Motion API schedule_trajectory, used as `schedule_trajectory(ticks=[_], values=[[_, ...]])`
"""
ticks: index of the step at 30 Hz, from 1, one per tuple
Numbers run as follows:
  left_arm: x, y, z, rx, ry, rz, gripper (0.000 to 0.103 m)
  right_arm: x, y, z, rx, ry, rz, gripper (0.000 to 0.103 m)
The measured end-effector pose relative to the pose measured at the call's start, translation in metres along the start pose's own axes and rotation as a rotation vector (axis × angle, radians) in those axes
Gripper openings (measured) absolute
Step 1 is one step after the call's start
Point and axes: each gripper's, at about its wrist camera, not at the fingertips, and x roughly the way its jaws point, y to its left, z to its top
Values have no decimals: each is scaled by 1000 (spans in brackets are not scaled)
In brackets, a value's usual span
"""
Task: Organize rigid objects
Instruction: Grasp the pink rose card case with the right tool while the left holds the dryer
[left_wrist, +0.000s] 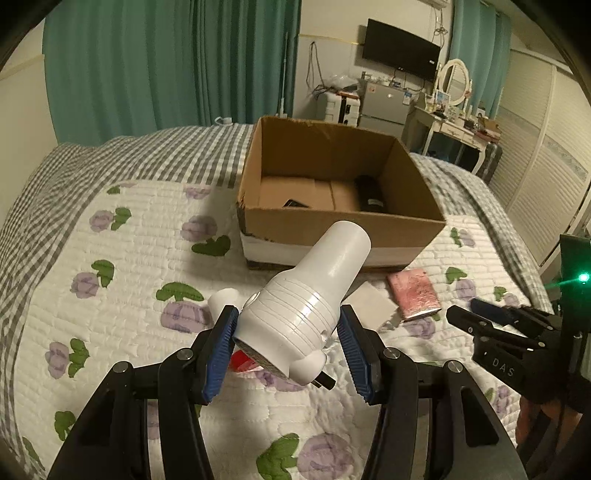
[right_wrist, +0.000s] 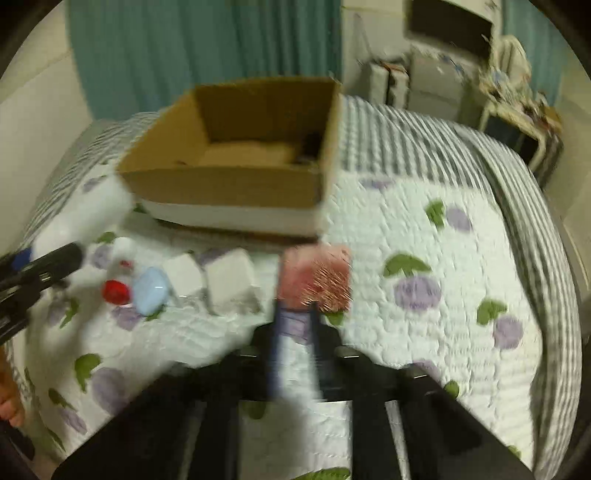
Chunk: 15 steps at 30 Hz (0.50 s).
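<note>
While the left gripper (left_wrist: 288, 347) is clamped on a ribbed white plastic bottle (left_wrist: 306, 306), the bottle is held above the quilted floral bedspread (left_wrist: 129, 258), nose toward the open cardboard box (left_wrist: 332, 221). Rightward, a pink wallet (left_wrist: 413, 291) is seen flat, just ahead of the narrowly set, blurred right gripper (right_wrist: 293, 332).

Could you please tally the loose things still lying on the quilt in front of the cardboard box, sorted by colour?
White blocks: 2
Pink case: 1
Light blue piece: 1
Red piece: 1
Total: 5, not counting the white device between the left gripper's fingers.
</note>
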Motion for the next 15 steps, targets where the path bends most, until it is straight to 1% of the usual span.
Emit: schedule_trajectory(ticks=[1, 5, 7, 9, 11, 13, 15], values=[[4, 1, 0, -2, 6, 5, 56, 5, -4, -1, 5, -1, -14, 51], [28, 6, -2, -20, 40, 24, 55, 36, -9, 6, 12, 40, -9, 52], [41, 10, -2, -29, 57, 34, 55, 50, -10, 9, 3, 57, -13, 60], [52, 14, -3, -41, 74, 39, 55, 68, -10, 14, -2, 83, -7, 60], [61, 17, -2, -50, 86, 44, 56, 81, -10, 18, -9, 92, -17, 65], [65, 19, -3, -56, 89, 40, 56, 90, -11, 23, 8, 95, 11, 69], [68, 17, -2, -50, 86, 49, 56, 97, -10, 26, 7, 103, -2, 70]])
